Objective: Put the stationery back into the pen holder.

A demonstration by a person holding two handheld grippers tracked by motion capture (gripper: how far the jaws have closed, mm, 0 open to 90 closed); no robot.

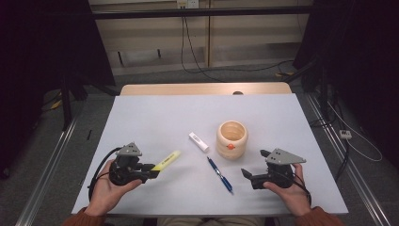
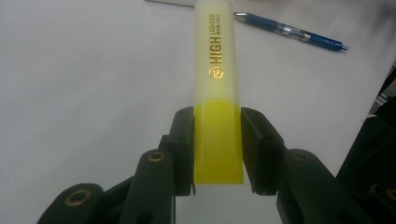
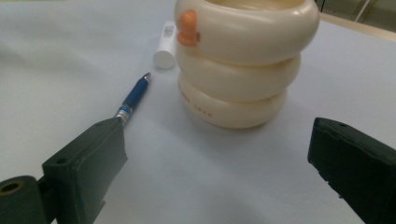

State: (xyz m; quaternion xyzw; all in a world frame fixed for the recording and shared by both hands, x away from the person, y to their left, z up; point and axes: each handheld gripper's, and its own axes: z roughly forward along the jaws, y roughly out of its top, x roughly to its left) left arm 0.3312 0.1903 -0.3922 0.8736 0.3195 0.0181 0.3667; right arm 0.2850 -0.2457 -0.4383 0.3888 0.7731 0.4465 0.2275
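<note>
We are holding the highlighter (image 1: 166, 161) in the left gripper (image 1: 151, 170), whose jaws are clamped on its deeper-yellow end. In the left gripper view, the highlighter (image 2: 217, 88) is sticking straight out from between the jaws, its pale barrel with the gold lettering pointing away over the desk (image 2: 84, 84), and the two pads are pressing on its sides. In the high view it is slanting up and to the right from the gripper, toward the middle of the desk (image 1: 155, 113).

The right gripper (image 1: 251, 170) is resting near the desk's right front, its jaws standing wide apart with nothing between them. In the right gripper view we are looking past those jaws at the holder (image 3: 243, 60), a cream pot of three stacked rings with a small orange figure on its rim.

The pen (image 1: 219, 175) is lying between the two grippers, its tip toward the holder (image 1: 232, 139). A white tube (image 1: 198, 141) is lying just left of the holder, near the pen's far end but apart from it.
</note>
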